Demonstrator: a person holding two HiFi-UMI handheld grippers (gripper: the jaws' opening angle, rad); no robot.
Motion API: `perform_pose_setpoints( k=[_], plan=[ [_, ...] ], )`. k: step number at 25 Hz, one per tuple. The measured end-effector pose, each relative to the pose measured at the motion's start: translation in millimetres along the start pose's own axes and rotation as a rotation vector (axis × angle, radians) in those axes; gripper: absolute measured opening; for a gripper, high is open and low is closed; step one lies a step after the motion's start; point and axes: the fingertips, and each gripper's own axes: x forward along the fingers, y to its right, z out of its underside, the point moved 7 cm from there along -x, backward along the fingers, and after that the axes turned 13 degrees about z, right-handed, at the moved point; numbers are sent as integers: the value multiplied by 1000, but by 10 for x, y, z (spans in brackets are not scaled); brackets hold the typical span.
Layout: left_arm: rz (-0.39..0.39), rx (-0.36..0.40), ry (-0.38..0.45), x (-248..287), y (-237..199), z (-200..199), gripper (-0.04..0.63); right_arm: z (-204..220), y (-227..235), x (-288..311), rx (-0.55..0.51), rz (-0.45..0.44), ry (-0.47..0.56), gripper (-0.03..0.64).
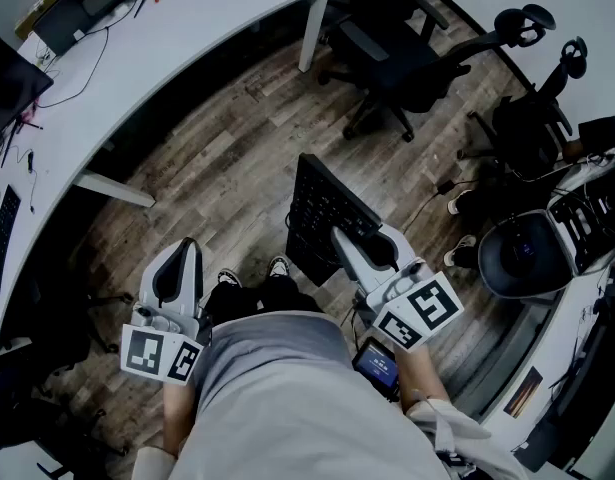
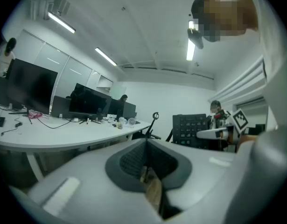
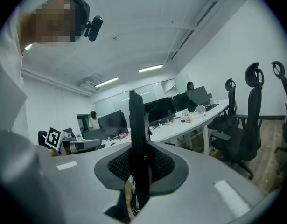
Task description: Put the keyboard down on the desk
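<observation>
The black keyboard (image 1: 317, 208) hangs in the air above the wooden floor, standing on edge, its keys facing left. My right gripper (image 1: 341, 238) is shut on its near edge. In the right gripper view the keyboard (image 3: 136, 134) shows edge-on as a thin dark slab pinched between the pads. The white curved desk (image 1: 187, 28) runs across the upper left, well away from the keyboard. My left gripper (image 1: 189, 248) is held low at the left, shut and holding nothing. In the left gripper view the keyboard (image 2: 192, 129) shows at the right, and my left gripper (image 2: 145, 169) has its pads together.
Black office chairs (image 1: 387, 58) (image 1: 532, 118) stand on the floor at the upper right. A second keyboard (image 1: 2, 233), cables and monitors lie on the desk at the left. A round black object (image 1: 522, 253) and cluttered gear sit at the right edge.
</observation>
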Motion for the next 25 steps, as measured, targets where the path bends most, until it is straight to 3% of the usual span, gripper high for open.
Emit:
perform_pose_setpoints(
  k=[9, 25],
  plan=[
    [-35, -55, -59, 14, -161, 224, 0, 19, 84, 110, 2, 12, 5, 74],
    [-72, -66, -4, 159, -175, 65, 0, -70, 207, 274, 42, -13, 13, 74]
  ],
)
